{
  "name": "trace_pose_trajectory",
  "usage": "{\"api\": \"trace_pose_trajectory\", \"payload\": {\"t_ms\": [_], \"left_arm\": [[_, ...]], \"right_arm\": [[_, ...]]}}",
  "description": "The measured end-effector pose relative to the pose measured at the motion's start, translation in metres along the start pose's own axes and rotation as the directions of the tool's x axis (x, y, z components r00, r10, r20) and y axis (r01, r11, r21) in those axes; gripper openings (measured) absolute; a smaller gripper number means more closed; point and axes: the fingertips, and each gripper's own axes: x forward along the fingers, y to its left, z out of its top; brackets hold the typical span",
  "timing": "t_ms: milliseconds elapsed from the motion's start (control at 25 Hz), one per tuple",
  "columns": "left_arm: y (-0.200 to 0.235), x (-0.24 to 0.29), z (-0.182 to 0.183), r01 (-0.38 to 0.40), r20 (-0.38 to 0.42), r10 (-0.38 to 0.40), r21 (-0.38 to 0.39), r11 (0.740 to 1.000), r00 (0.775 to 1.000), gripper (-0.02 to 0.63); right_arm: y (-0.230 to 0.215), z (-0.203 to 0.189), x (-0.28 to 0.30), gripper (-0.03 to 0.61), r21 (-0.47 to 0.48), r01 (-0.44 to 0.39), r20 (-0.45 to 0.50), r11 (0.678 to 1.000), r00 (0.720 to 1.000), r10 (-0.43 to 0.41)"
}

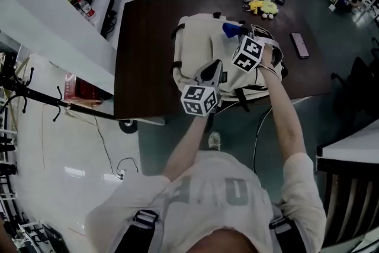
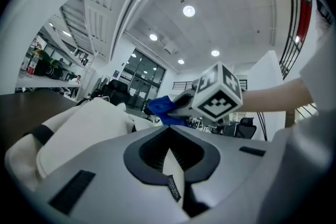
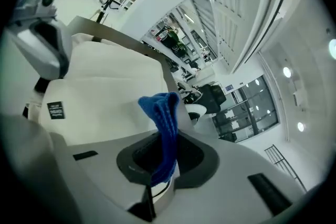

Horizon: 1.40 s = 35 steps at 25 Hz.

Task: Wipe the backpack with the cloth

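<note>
So, nearest, L gripper [image 1: 210, 73] is at the near edge of the backpack [image 1: 198, 44], jaws together, nothing seen betw. them. Further, R gripper [image 1: 240, 32] is clamped on the cloth [image 1: 231, 28], over the far part of the backpack on the table [image 1: 148, 38]. I judge wiping is hardly begun, and most of the surface is left.

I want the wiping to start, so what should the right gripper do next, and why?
Probably lower the right gripper until the blue cloth presses on the backpack, then drag it across. Its jaws are clamped on the cloth, whose free end sticks out over the cream panel, seemingly not touching. The left gripper rests at the backpack's near edge, able to steady it.
</note>
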Motion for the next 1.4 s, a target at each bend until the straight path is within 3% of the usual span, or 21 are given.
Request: {"api": "trace_pose_trajectory", "payload": {"t_ms": [280,480,600,1080,1400], "left_arm": [[0.024,0.027,-0.013,-0.101,-0.077,0.102,0.013,0.995,0.992,0.005],[0.037,0.036,-0.018,-0.141,-0.095,0.139,-0.02,0.99,0.986,0.005],[0.042,0.038,-0.017,-0.168,-0.087,0.165,-0.018,0.986,0.982,0.005],[0.048,0.039,-0.016,-0.192,-0.072,0.19,-0.02,0.981,0.979,0.005],[0.046,0.039,-0.013,-0.178,-0.046,0.177,-0.016,0.984,0.983,0.005]], "right_arm": [[-0.023,0.006,0.053,0.041,0.048,-0.038,0.027,0.998,0.999,0.037],[0.011,0.014,0.082,0.041,0.054,-0.125,0.043,0.991,0.991,0.123],[0.027,0.015,0.09,0.041,0.013,-0.13,0.059,0.991,0.99,0.129],[0.055,0.013,0.063,0.041,0.024,-0.112,0.146,0.993,0.983,0.107],[0.066,0.004,0.045,0.041,0.072,-0.108,0.132,0.992,0.986,0.098]]}}
